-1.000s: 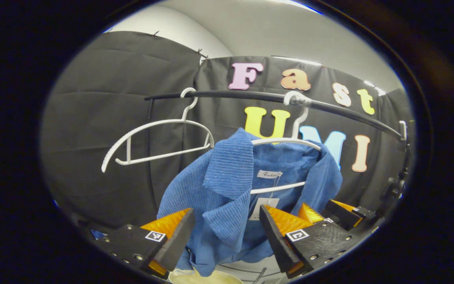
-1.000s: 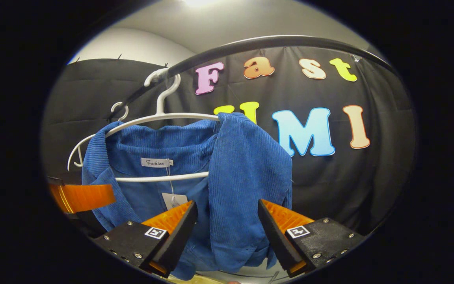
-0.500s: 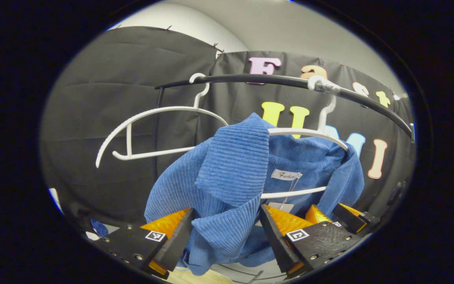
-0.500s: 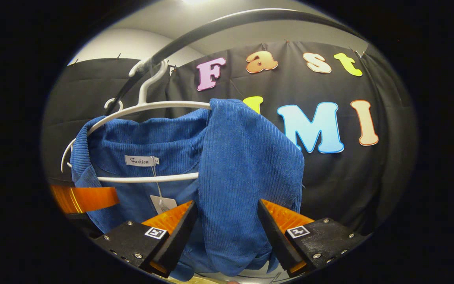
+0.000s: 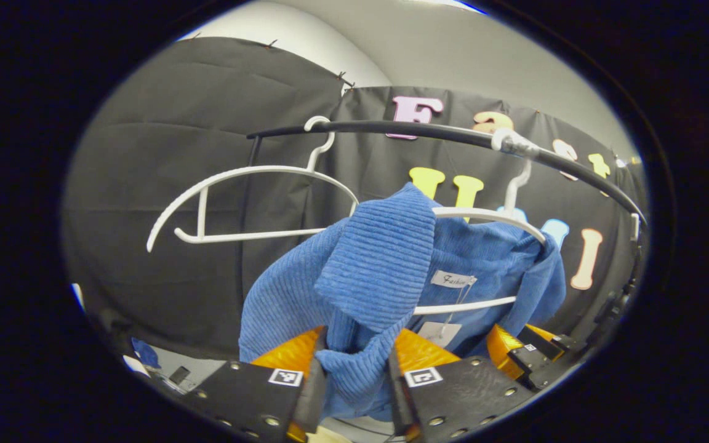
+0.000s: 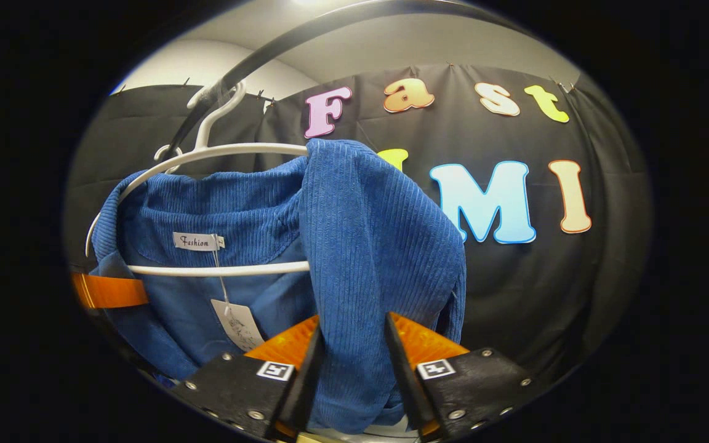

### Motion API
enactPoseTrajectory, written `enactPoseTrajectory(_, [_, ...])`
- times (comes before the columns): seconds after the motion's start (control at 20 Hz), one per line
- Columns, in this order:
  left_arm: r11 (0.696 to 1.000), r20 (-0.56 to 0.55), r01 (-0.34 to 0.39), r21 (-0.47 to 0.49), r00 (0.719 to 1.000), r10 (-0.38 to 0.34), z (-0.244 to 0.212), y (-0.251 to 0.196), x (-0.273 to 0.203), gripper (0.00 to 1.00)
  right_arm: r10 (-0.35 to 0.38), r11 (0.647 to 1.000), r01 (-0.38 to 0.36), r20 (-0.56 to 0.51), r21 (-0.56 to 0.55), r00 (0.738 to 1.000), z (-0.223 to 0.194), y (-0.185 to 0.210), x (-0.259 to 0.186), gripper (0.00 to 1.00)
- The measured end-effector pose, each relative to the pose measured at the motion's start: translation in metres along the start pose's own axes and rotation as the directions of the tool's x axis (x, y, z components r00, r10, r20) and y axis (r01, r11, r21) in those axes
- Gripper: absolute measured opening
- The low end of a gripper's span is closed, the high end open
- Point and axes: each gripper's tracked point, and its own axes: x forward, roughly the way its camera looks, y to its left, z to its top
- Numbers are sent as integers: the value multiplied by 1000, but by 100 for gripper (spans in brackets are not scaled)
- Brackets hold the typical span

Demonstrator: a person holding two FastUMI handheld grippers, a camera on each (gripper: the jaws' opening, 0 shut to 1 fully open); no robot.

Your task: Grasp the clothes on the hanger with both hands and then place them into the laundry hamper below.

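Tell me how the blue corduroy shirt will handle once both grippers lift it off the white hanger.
The blue corduroy shirt will probably flop: it already drapes in folds over the white hanger. Its ribbed cloth likely gives grip where the left gripper and right gripper pinch it. The collar may snag on the hanger.

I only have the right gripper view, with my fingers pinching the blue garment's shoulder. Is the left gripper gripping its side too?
Observer: Yes. In the left gripper view, the left gripper has both fingers pressed on a hanging fold of the blue garment.
Operator: Anything near that end of the rail?
Observer: An empty white hanger hangs there beside the loaded hanger; its end runs behind the garment.
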Motion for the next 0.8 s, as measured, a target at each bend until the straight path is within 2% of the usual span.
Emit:
enactPoseTrajectory(0.05, [1000,10,-18,-1,1000,18,2,7,-3,33,3,1000,-3,0,-2,1000,1,-2,0,47])
enactPoseTrajectory(0.15, [1000,23,-2,-23,1000,3,4,8,-10,10,2,1000,-2,5,11,1000,2,-9,1,24])
enactPoseTrajectory(0.2, [999,33,13,-40,999,-11,5,4,-13,10,9,999,-10,14,32,1000,3,-10,1,13])
enactPoseTrajectory(0.3, [998,31,55,-40,998,-54,1,-3,-15,12,45,997,-47,22,69,999,4,-7,0,3])
enactPoseTrajectory(0.45, [996,22,88,-18,996,-87,-3,-5,-15,10,83,994,-84,22,64,996,7,-5,-4,0])
enactPoseTrajectory(0.5, [995,47,84,-48,996,-82,-1,-3,-14,10,76,995,-77,26,56,997,9,-8,-5,0])
enactPoseTrajectory(0.55, [993,38,103,-65,994,-100,-1,-6,-15,0,76,995,-77,25,56,997,8,-7,-7,0])
enactPoseTrajectory(0.8, [989,61,133,-57,990,-130,8,-7,-30,0,67,995,-70,39,70,997,10,-10,-19,0])
